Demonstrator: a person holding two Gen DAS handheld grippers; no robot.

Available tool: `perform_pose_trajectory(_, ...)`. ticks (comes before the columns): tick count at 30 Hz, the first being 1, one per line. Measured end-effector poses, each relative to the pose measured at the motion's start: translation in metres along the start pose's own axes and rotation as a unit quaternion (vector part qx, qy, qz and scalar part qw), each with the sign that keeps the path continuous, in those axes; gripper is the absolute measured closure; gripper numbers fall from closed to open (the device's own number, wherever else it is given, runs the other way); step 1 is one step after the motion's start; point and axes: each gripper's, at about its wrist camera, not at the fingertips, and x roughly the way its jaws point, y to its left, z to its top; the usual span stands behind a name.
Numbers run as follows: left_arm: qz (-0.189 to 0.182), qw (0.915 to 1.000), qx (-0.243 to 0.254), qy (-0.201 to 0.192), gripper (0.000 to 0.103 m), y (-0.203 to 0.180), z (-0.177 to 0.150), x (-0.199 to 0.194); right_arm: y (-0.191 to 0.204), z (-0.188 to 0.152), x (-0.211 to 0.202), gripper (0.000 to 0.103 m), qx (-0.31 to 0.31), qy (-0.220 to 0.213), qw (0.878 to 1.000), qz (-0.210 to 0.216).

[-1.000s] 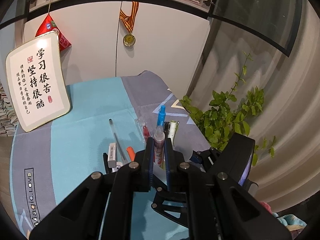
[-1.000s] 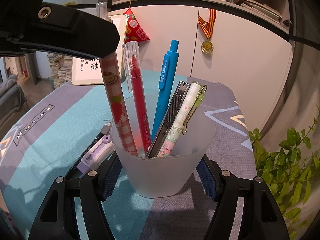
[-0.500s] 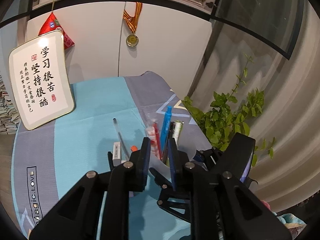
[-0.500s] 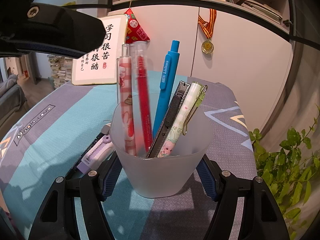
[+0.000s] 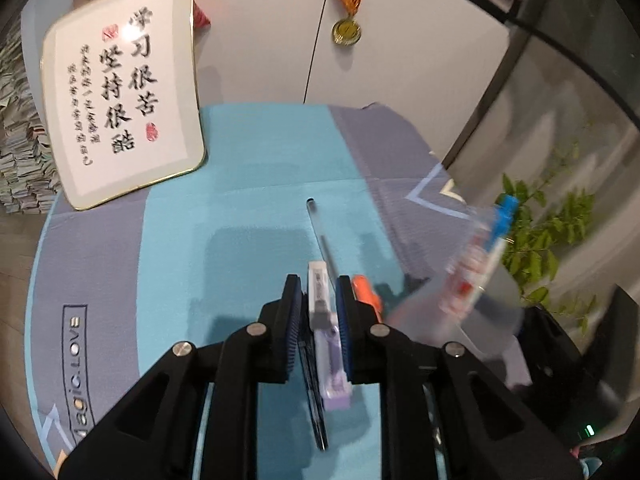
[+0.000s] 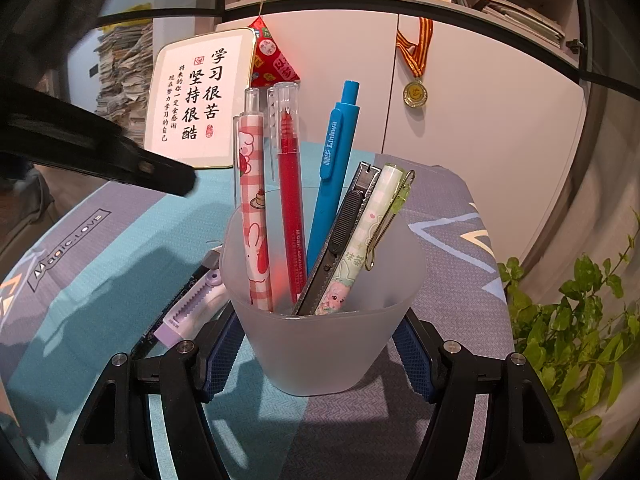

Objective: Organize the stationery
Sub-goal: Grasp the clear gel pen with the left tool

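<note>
The right gripper [image 6: 316, 356] has its jaws clenched on the base of a frosted plastic cup [image 6: 320, 344], which stands on the table [image 6: 100, 264] over the seam between the teal and grey parts of the cloth. Upright in the cup are a pink checked pen [image 6: 254, 208], a red pen [image 6: 290, 200], a blue Linhwa pen [image 6: 332, 184], a black utility knife [image 6: 340, 236] and a pale green clip pen [image 6: 368, 232]. Just left of the cup lies a lilac correction tape [image 6: 188, 308], touching a black pen [image 6: 172, 308].

The left gripper [image 5: 318, 312] hovers low with its jaws released, one on each side of the correction tape; whether the pads touch it cannot be told. An orange-capped marker [image 5: 366, 292] lies just right of the jaws, and a clear pen [image 5: 320, 232] stretches away beyond. Farther back, a framed calligraphy plaque [image 5: 124, 116] leans at the table's rear, and a medal [image 5: 346, 32] hangs on the white cabinet door [image 5: 400, 40].
</note>
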Motion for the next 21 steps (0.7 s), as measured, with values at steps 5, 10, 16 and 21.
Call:
perform_pose_trajectory(5,0.006,0.9995,-0.006,0.031,0.084,0.004,0.015,0.039,0.0,0.0,0.0,0.031,0.0,0.0,1.0,0.0)
perform_pose_trajectory(10,0.008,0.9976,-0.039,0.056,0.084,0.013,0.029,0.071,0.001,0.001,0.0,0.031,0.002,-0.001,1.0,0.004)
perform_pose_trajectory(16,0.013,0.9978,-0.029,0.058,0.084,0.001,0.042,0.091,0.001,0.001,0.0,0.031,0.004,-0.003,1.0,0.006)
perform_pose_trajectory(21,0.023,0.9977,-0.018,0.061,0.086,-0.001,0.044,0.106,0.001,0.001,0.002,0.031,0.005,-0.001,1.0,0.008)
